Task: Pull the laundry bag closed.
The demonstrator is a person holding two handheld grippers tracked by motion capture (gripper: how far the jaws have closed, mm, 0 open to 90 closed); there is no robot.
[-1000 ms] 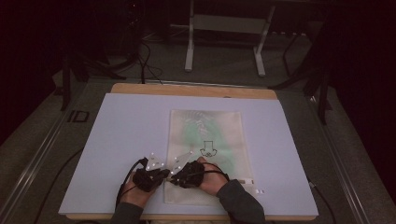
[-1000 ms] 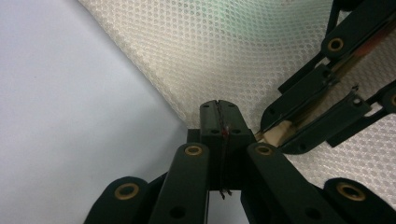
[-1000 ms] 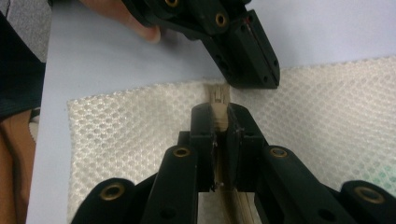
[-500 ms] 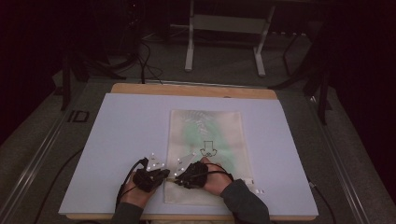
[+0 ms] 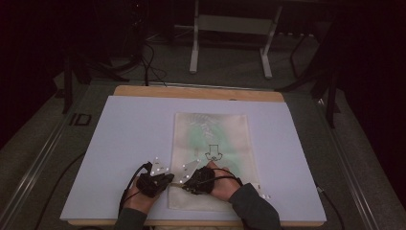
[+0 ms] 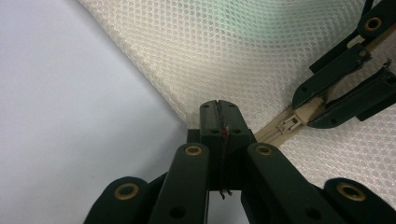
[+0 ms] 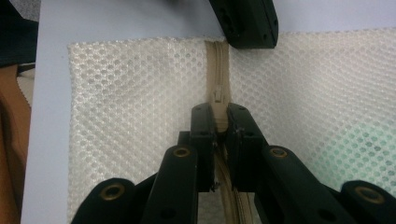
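Observation:
A cream mesh bag (image 5: 213,139) lies flat on the pale board (image 5: 119,134), with something green showing faintly through it. Its beige zipper (image 7: 215,60) runs along the near end. My left gripper (image 6: 219,105) is shut on the bag's edge where the zipper ends; in the high view this left gripper (image 5: 168,178) sits at the bag's near left side. My right gripper (image 7: 219,112) is shut on the zipper pull (image 6: 308,112), just behind the slider (image 7: 217,95). In the high view the right gripper (image 5: 185,184) points left, tip to tip with the left one.
The board rests on a wooden table (image 5: 191,92). A metal stand (image 5: 230,33) and cables (image 5: 148,62) lie on the floor beyond. Small white bits (image 5: 264,196) sit by the right sleeve. Bare board stretches left and right of the bag.

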